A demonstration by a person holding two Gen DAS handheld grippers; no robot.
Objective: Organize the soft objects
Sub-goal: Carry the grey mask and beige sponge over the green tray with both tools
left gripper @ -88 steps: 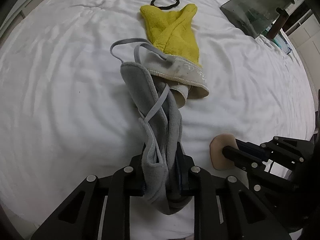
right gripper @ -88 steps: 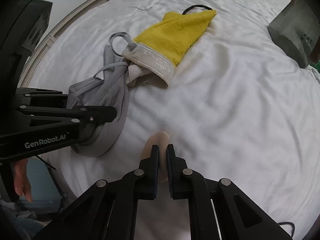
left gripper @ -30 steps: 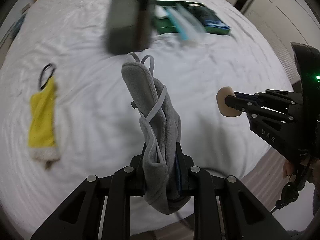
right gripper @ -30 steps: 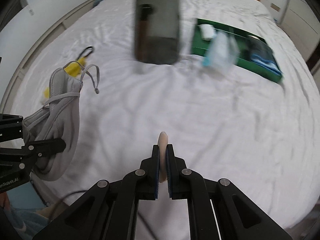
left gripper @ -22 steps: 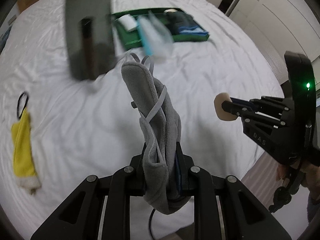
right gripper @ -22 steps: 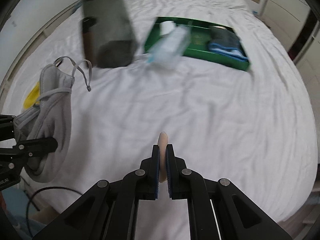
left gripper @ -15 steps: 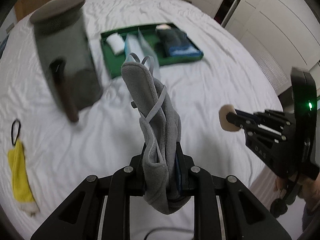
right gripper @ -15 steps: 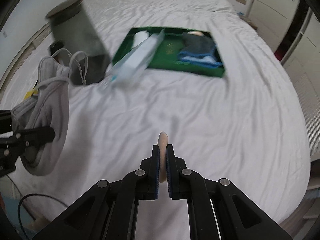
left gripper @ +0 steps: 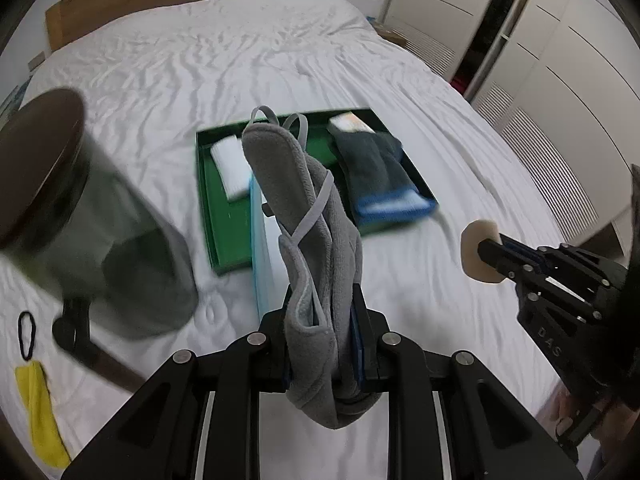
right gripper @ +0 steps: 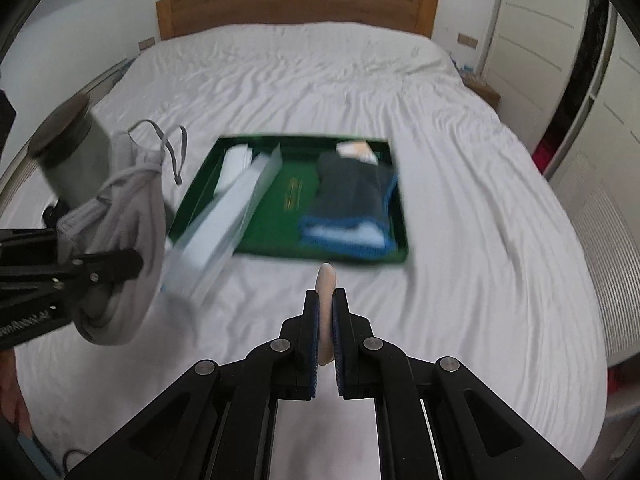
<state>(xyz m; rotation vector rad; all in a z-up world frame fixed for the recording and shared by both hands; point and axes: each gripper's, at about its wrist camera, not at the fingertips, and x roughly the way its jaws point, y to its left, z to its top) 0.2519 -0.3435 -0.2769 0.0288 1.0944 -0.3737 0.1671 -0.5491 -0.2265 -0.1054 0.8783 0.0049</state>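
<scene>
With the left claw [left gripper: 322, 344] clamped on a floppy grey mask [left gripper: 308, 248] and the right claw [right gripper: 327, 326] pinching a beige sponge [right gripper: 326, 280] above the bed [right gripper: 460, 240], the dangling straps may snag the green tray [right gripper: 280, 200].

White-sheeted bed [right gripper: 460, 208], wooden headboard [right gripper: 296, 4]. On the sheet: 1 green tray [right gripper: 276, 240], 1 grey cylindrical container [left gripper: 80, 240], 1 yellow cloth [left gripper: 38, 412], 1 black hair tie [left gripper: 27, 334].
</scene>
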